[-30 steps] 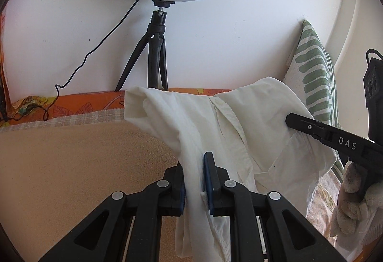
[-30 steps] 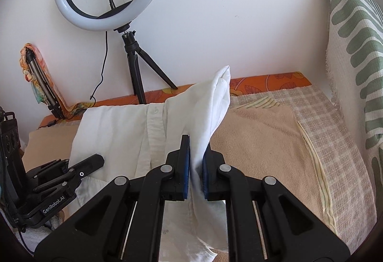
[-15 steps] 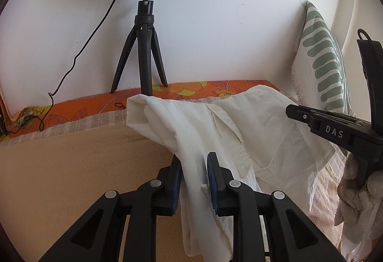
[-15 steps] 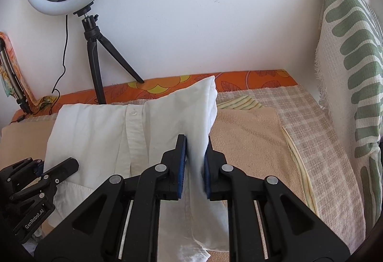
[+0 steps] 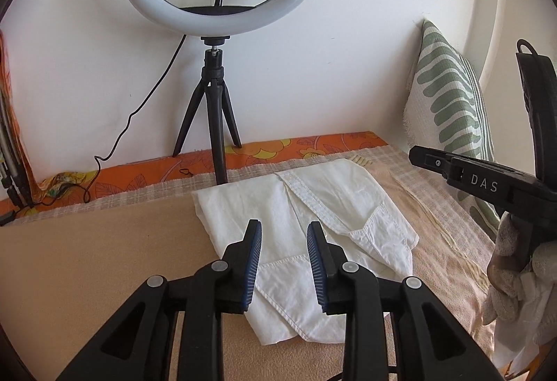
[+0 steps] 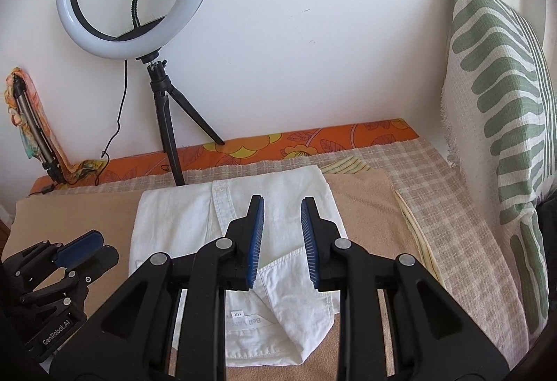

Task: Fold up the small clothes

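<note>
The white shirt [image 5: 306,235] lies folded on the tan blanket [image 5: 87,259] at centre frame, both halves laid inward. The left gripper [image 5: 283,235] and right gripper [image 6: 280,210] have just been opening; each hangs above the cloth, released, with nothing pinched between its pads, probably so the fold settles undisturbed.

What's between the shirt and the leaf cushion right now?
In the right wrist view, only bedding separates white shirt from cushion: tan towel, then checked cloth.
</note>
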The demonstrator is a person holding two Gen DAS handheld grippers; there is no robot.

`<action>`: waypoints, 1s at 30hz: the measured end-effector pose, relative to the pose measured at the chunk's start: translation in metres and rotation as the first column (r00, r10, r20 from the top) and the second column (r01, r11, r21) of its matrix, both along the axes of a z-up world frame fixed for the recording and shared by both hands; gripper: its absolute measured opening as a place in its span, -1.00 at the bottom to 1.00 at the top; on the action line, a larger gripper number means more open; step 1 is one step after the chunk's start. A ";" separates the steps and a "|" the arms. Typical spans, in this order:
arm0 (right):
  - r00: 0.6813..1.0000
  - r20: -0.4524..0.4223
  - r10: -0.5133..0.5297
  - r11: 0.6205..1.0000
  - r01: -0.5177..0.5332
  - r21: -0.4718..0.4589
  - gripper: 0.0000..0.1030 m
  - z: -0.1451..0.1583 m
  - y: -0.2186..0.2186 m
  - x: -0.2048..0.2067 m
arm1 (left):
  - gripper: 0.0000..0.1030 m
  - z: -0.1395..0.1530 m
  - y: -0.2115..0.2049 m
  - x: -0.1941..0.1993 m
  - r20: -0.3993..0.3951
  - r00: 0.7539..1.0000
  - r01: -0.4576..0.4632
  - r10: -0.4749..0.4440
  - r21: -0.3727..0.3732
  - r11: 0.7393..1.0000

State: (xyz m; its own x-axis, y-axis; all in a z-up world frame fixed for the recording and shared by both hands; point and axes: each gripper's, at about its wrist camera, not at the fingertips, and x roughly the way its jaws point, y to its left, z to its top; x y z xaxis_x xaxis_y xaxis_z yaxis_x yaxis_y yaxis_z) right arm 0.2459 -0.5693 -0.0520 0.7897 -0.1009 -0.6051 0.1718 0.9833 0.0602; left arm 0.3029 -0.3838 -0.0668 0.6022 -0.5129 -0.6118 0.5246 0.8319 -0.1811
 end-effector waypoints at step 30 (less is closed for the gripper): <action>0.994 0.100 -0.037 0.999 0.036 0.014 -0.05 0.048 0.122 -0.219 | 0.23 0.075 0.119 -0.209 0.112 0.992 0.064 -0.059 -0.041 0.997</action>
State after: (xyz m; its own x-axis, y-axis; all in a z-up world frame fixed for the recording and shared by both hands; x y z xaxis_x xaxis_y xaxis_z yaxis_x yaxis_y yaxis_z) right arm 0.0271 -0.4475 -0.0039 0.8424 -0.1237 -0.5245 0.1999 0.9756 0.0910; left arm 0.0938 -0.2647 0.0086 0.6315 -0.5764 -0.5187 0.5935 0.7898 -0.1552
